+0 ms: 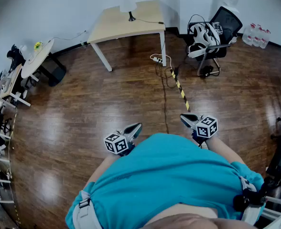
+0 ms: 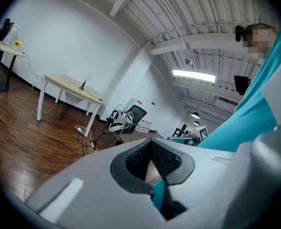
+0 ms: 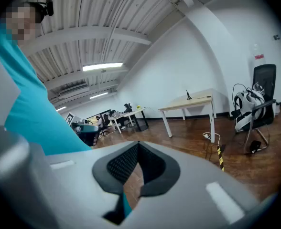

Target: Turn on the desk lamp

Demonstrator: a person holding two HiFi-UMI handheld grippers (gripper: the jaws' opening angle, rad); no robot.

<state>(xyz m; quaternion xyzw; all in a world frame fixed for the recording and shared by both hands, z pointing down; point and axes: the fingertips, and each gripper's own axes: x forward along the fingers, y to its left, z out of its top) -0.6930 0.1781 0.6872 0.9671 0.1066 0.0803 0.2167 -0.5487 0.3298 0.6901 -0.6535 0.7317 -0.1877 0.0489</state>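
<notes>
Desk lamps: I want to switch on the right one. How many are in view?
1. The desk lamp stands at the far edge of the beige table. The cluttered desks at left may hide others.

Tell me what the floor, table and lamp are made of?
The floor looks like dark wood planks, glossy: plank lines and light reflections show. The table has a pale, matte, wood-like top on white legs, maybe painted metal. The desk lamp has a white shade on a dark stem; its material is too small to tell.
</notes>
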